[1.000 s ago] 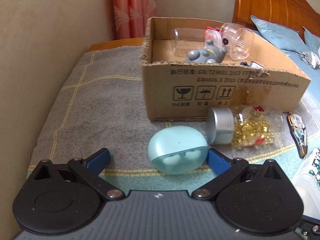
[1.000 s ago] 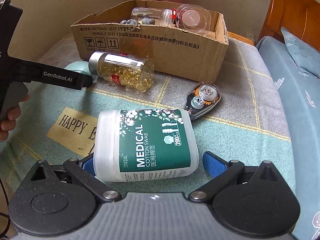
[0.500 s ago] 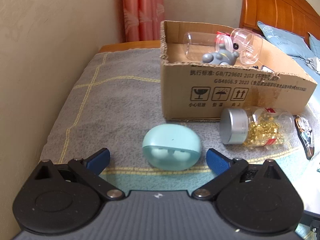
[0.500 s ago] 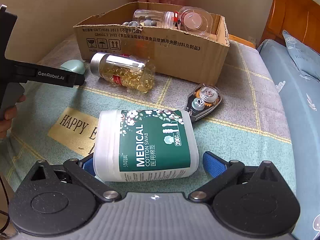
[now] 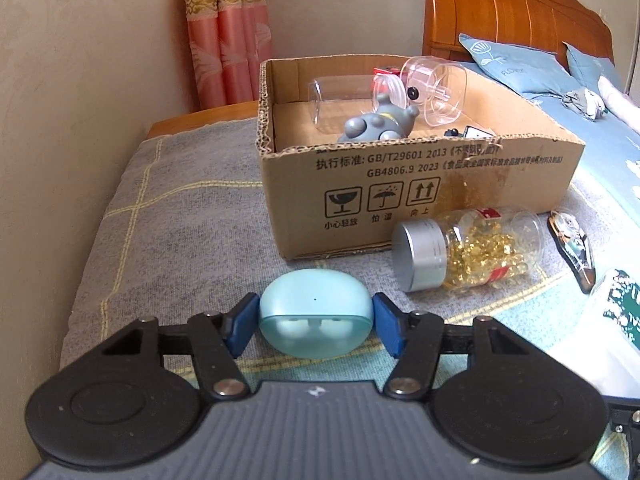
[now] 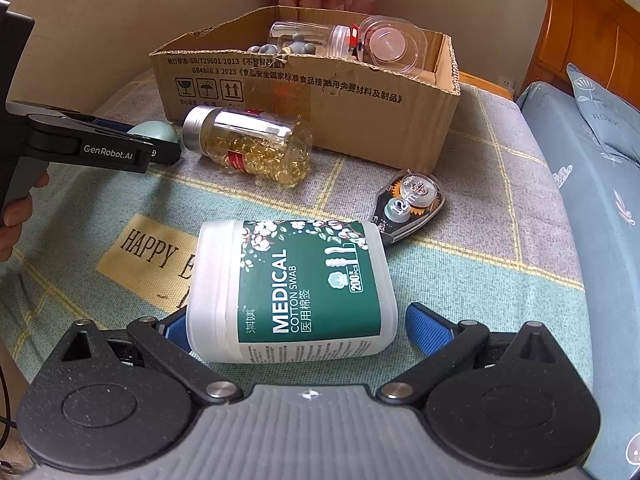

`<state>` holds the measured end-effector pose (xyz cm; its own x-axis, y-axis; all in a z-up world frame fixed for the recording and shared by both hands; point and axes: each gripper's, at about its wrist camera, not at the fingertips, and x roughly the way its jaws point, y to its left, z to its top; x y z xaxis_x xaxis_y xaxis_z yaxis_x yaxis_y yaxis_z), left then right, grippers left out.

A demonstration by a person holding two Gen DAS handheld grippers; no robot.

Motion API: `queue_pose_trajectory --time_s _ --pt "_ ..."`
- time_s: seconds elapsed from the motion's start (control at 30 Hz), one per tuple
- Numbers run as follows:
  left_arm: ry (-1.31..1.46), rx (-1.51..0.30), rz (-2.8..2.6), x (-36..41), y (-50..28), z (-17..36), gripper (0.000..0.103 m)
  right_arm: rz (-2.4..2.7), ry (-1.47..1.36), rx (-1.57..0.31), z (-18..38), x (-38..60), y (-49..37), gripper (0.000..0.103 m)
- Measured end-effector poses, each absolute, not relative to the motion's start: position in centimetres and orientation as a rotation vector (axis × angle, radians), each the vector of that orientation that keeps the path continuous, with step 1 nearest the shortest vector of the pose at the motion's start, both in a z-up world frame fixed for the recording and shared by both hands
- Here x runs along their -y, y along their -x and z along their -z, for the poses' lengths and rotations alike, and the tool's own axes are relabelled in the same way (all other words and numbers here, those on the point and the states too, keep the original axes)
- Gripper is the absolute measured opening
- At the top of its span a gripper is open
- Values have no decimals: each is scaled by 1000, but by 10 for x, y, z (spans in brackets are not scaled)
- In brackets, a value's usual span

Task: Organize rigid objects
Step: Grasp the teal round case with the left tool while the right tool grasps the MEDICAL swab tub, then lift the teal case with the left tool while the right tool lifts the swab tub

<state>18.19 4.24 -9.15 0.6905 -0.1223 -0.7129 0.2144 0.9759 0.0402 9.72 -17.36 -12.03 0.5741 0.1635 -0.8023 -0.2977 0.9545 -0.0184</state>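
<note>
My left gripper is shut on a light blue earbud case, its blue pads touching both ends; the case rests on the blanket. My right gripper is open around a white cotton swab box lying on its side; the right pad stands apart from it. A cardboard box behind holds clear plastic jars and a grey toy. A capsule bottle and a correction tape dispenser lie in front of the box.
The left gripper's arm and the person's hand show at the left of the right wrist view. A wall runs along the left, curtains behind. A wooden headboard and blue pillows stand at the right.
My left gripper has closed its fingers onto the earbud case, which lay between open fingers before. The right gripper and the swab box have stayed in place.
</note>
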Motion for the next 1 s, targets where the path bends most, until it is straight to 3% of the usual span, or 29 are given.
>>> queue_pose_trajectory --time_s 0.6,1.0 --pt "-121 -836 191 -49 -129 89 61 -275 167 -971 115 173 -103 103" --pt "-123 -838 200 -54 -129 91 72 -339 213 -984 99 158 -111 99"
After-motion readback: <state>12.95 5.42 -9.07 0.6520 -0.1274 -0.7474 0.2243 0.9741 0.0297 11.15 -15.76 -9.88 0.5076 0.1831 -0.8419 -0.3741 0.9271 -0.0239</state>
